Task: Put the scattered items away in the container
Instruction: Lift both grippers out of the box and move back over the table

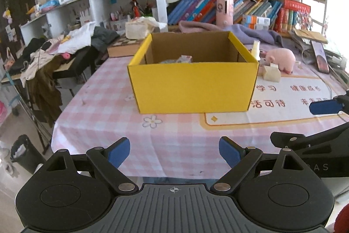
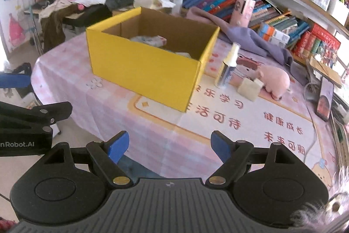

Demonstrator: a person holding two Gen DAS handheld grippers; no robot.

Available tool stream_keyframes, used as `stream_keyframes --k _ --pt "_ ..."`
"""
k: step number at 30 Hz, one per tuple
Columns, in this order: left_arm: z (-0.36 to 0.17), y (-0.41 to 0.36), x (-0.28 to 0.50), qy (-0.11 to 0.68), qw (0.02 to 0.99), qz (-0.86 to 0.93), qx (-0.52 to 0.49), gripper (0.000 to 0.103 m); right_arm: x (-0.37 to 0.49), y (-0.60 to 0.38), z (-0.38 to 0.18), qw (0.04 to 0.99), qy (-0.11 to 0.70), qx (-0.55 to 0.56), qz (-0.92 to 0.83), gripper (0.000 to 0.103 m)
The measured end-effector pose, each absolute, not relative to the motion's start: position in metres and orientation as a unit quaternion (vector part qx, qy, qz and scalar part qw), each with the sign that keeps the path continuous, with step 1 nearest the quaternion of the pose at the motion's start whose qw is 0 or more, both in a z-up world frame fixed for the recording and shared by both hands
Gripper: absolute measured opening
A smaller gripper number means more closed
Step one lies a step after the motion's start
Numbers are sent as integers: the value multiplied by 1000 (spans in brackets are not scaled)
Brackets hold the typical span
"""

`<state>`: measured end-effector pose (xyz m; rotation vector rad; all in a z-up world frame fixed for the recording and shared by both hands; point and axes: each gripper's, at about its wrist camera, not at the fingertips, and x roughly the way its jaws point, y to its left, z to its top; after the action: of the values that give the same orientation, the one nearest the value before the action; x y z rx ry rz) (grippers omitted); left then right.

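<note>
Container: yellow box point(image 1: 192, 84), open top, centre of surface point(image 1: 178, 145) w/ pink check cloth. Already holds a few bits, incl. a small printed pack point(image 2: 156, 40) and some crumpled stuff I can't ID.

Scattered items, all right of box, on surface:
- spray bottle point(image 2: 228, 67), upright, just beside box's right wall
- cream block point(image 2: 249, 88), near bottle, touching or nearly touching the toy, can't tell which
- pink plush pig point(image 2: 276, 79), just beyond block

Left gripper point(image 1: 174, 151): jaws wide, nothing between. Hangs short of surface's near edge, facing box front.
Right gripper point(image 2: 169, 145): jaws wide, nothing between. Over near edge, angled toward box's right corner.

Step in hand, my read: approach phase, no pick begun; three items left outside. Next move prob. calls for me to take right gripper fwd and right past the box corner, line jaws across the bottle body or the block, then close. Bottle is tall and narrow, so likely to tip if nudged.

View diffs:
- Right wrist shows bottle full height, box's right wall, more of its contents, phone point(image 2: 325, 100) at far right edge.
- Left wrist hides most of bottle behind box corner; shows box front square-on, and floor bin point(image 1: 24, 153) at left.
- Each view catches the other gripper at its margin.
</note>
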<state>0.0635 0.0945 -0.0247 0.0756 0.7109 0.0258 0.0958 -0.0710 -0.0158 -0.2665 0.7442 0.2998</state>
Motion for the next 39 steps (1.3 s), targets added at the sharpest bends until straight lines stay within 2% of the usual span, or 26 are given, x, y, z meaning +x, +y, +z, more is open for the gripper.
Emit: stream_keyframes --k 17,39 --pt "-35 56 76 383 921 -32 69 92 106 -103 -21 912 379 -106 112 84" --pt "-46 -50 142 380 906 -144 115 92 159 -196 -28 914 397 -58 54 84"
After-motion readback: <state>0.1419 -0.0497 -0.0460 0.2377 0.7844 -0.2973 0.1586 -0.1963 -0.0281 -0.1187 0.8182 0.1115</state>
